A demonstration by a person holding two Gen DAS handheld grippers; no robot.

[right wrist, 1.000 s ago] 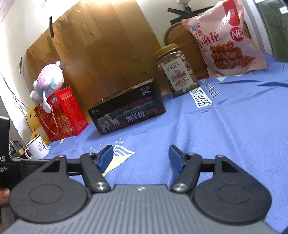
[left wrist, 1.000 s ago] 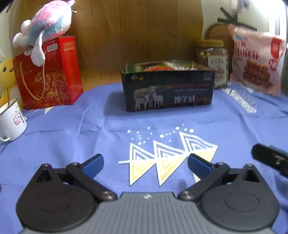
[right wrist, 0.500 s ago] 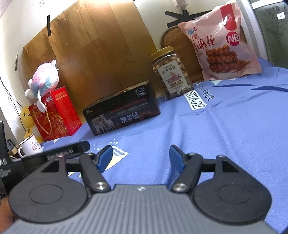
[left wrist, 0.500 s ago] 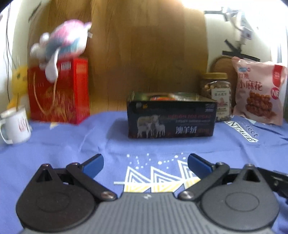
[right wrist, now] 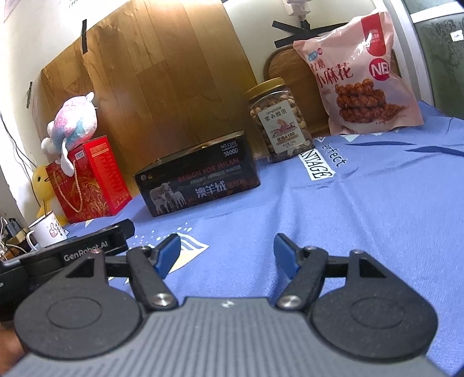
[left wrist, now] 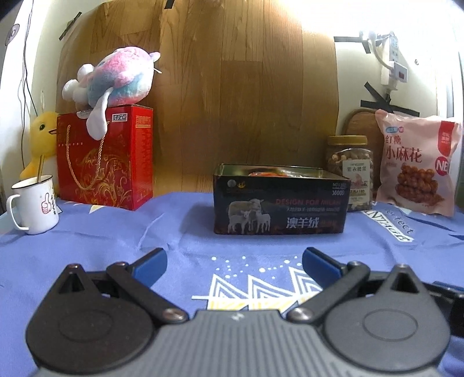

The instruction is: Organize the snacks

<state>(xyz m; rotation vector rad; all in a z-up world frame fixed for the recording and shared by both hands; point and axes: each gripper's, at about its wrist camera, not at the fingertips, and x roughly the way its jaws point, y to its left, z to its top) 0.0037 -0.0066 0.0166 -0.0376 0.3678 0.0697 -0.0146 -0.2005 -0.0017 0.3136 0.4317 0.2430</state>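
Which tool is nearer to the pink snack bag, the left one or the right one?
Right, I judge. The right tool has the pink snack bag ahead and to its right, across bare cloth. The left tool sits further left, facing the dark box. Both are open, holding nothing.

Wall: off-white plaster (left wrist: 356, 20), with strips of black tape (left wrist: 377, 100) stuck on it in a few spots.
Backdrop: a big wood-grain panel (left wrist: 232, 101) leaned against the wall, taped at its top corners.
Outlet: a white power strip (left wrist: 395, 69) hung on the right, cable running up from it.
Counter: covered with a blue cloth (right wrist: 377, 217) with white and yellow triangle prints and some lettering.
Light: bright glare came from the upper right, washing out that corner.
Far right: something dark green and patterned (right wrist: 438, 58), couldn't tell what.
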